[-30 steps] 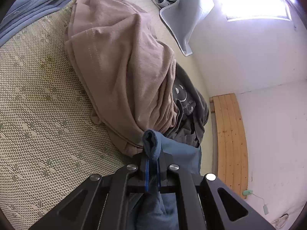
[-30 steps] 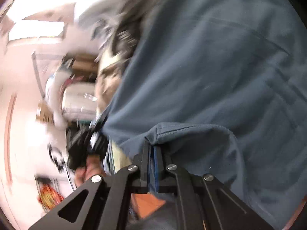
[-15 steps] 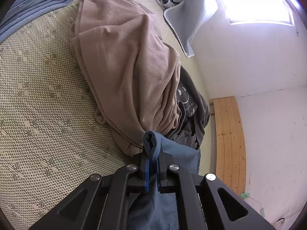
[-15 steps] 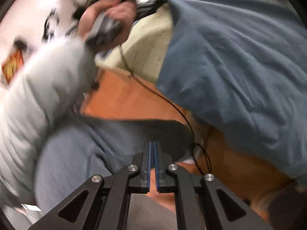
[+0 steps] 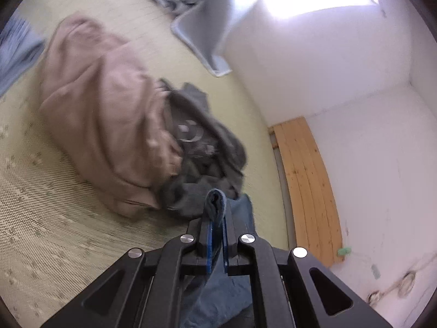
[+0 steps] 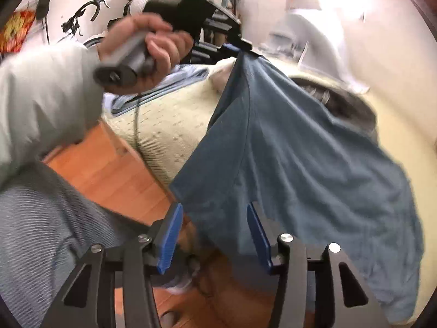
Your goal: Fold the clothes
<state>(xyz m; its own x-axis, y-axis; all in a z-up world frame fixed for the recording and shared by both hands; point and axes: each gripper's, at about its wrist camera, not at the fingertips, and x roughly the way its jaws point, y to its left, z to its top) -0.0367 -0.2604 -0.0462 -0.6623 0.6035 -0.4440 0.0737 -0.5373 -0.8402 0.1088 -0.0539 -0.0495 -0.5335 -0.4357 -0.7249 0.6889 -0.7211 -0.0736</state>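
My left gripper point(image 5: 216, 213) is shut on a bunched edge of a blue T-shirt point(image 5: 218, 295), which hangs down below it. In the right wrist view the same blue T-shirt point(image 6: 300, 169) drapes from the left gripper point(image 6: 237, 47), held by a hand point(image 6: 153, 49), down over the bed edge. My right gripper point(image 6: 215, 235) stands open, its blue pads on either side of the shirt's lower hem, with the cloth hanging just beyond them. A tan garment point(image 5: 103, 125) and a dark grey shirt point(image 5: 202, 147) lie heaped on the woven mat point(image 5: 41, 218).
A light grey garment point(image 5: 202, 22) lies at the far side of the bed, a pale blue one point(image 5: 16, 52) at the left. A wooden panel point(image 5: 308, 186) leans on the white wall. Orange wooden floor point(image 6: 109, 169) and the person's leg point(image 6: 41, 232) are below the bed edge.
My right gripper has let go and opened, then swung back to face the hanging shirt. My left gripper has lifted and drawn back from the heap, still holding the shirt.
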